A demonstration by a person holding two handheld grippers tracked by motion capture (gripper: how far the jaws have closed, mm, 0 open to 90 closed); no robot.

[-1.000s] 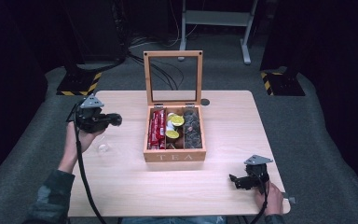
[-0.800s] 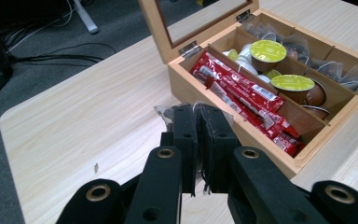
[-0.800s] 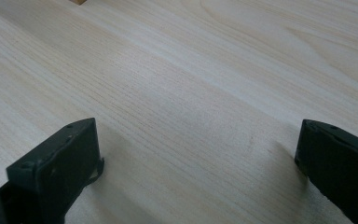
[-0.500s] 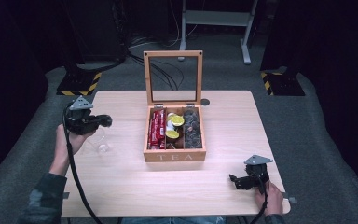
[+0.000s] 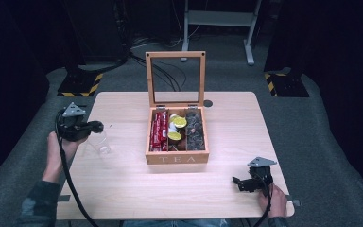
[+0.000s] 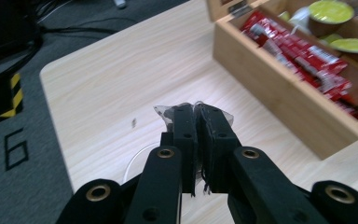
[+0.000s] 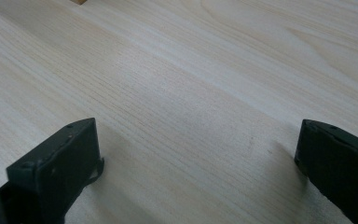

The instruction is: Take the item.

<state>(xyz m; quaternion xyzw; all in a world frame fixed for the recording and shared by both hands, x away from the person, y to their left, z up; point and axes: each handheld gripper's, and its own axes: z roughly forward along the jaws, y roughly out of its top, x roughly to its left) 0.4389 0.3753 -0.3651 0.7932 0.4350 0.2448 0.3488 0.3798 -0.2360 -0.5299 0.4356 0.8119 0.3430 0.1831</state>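
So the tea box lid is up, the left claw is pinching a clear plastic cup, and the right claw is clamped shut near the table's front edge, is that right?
Not quite. The right claw is open: the right gripper view shows its jaws wide apart over bare table. The rest holds: the tea box lid is up, and the left claw pinches the clear plastic cup.

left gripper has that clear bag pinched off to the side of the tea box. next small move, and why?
Probably carry it a bit further left and set it down. The left gripper is shut on the clear plastic bag, which hangs at the table's left edge, apart from the open tea box. The right gripper rests open near the front right corner.
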